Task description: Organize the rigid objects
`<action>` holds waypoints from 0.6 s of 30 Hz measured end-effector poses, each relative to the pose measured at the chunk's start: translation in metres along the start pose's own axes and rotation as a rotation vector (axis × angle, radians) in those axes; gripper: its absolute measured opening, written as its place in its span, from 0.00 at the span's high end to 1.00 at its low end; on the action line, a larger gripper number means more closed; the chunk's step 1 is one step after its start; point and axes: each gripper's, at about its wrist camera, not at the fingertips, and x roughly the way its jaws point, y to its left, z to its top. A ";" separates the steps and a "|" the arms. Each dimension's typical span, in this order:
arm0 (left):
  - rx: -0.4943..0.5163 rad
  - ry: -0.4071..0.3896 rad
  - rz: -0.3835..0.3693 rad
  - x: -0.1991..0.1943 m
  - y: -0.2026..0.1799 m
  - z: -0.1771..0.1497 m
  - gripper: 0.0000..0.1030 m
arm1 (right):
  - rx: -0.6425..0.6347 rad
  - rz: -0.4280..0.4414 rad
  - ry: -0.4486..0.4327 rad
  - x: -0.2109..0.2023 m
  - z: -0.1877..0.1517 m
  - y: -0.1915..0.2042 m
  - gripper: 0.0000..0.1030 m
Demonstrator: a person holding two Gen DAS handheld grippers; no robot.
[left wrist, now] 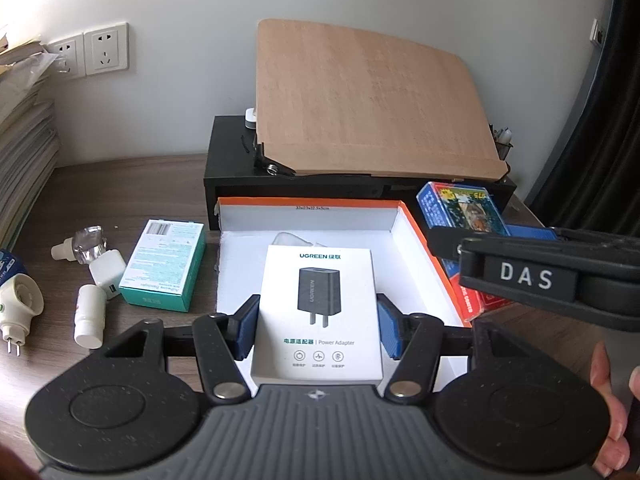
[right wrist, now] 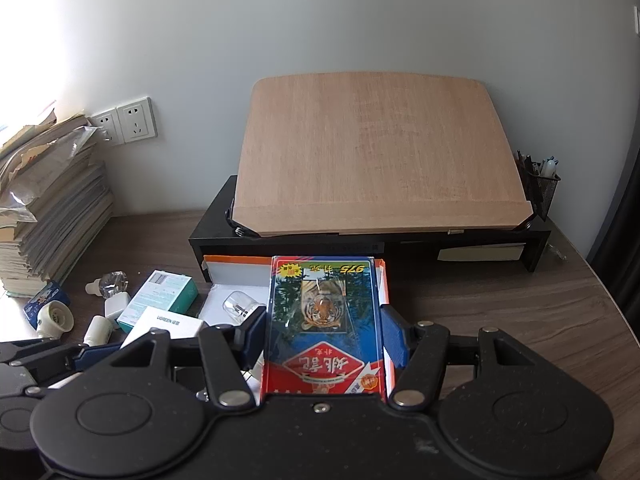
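The left gripper (left wrist: 316, 326) is clamped on the side edges of the white adapter box (left wrist: 318, 312), held over the open orange-rimmed tray (left wrist: 308, 218); the right gripper (right wrist: 324, 338) is closed on the long sides of the card pack (right wrist: 324, 320), above the tray's right edge. Both are judged light, stiff cardboard. The glossy wrap of the pack may slip, so flat sides are best gripped.

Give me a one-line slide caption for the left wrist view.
Left gripper holds white power adapter box over the orange-rimmed box.
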 end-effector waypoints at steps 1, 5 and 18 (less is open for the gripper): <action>0.002 0.002 -0.002 0.001 -0.001 0.000 0.42 | 0.000 0.000 0.003 0.001 0.000 0.000 0.31; 0.009 0.009 -0.008 0.003 -0.002 -0.001 0.42 | 0.004 -0.003 0.012 0.005 -0.001 -0.001 0.31; 0.024 0.024 -0.029 0.008 -0.009 -0.004 0.42 | 0.007 -0.001 0.039 0.017 -0.003 -0.006 0.31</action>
